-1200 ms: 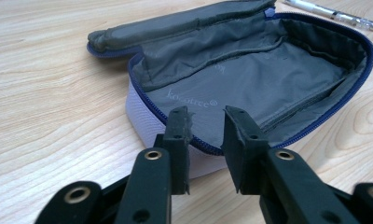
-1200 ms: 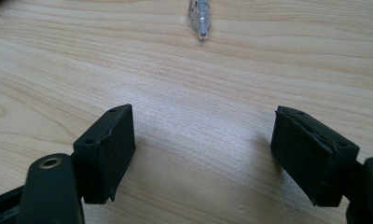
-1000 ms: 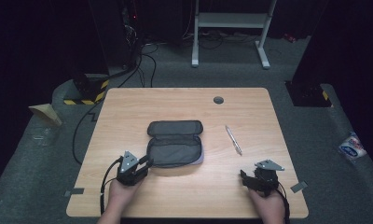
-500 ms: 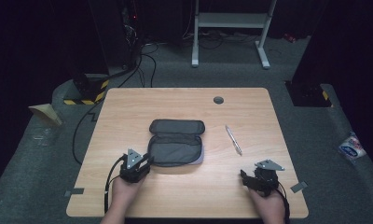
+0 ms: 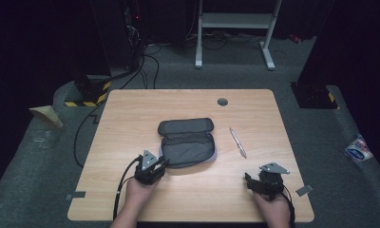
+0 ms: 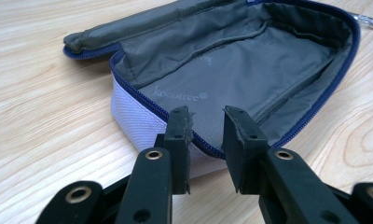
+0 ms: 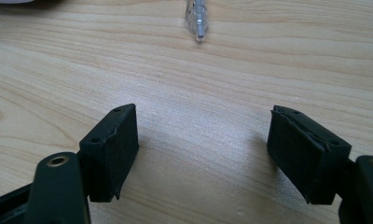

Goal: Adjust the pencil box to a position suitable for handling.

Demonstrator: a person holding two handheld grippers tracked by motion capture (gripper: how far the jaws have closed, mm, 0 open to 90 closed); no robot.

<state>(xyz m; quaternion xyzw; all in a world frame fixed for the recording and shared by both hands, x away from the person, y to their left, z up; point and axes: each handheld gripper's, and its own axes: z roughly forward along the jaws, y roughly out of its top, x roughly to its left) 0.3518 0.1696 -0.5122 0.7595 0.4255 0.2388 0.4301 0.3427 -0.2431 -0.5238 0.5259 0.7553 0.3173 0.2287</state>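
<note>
Jaws on the left gripper (image 6: 205, 140) stand slightly apart, with a narrow gap between them, poised at the near rim of an open grey pencil case (image 6: 240, 70). One jaw looks to touch the case's pale outer wall just below the blue zipper, but nothing is gripped. Jaws on the right gripper (image 7: 201, 154) stand wide apart over bare wood, holding nothing.

From the high view, a wooden surface (image 5: 131, 118) carries the pencil case (image 5: 187, 142) near its middle, lid folded back toward the far side, grey lining exposed and nothing visible inside. A clear pen (image 5: 238, 142) lies just to the right of the case, apart from it, pointing roughly toward the right gripper (image 5: 261, 183), which rests near the front right corner in the person's hand.

Compared with a second ago, the left gripper (image 5: 152, 167) has drawn back a little from the case's left end toward its front left corner, and the case has shifted slightly to the right. The right gripper has not moved. This suggests the case has just been opened or positioned, and the pen is probably the next thing to go in.
</note>
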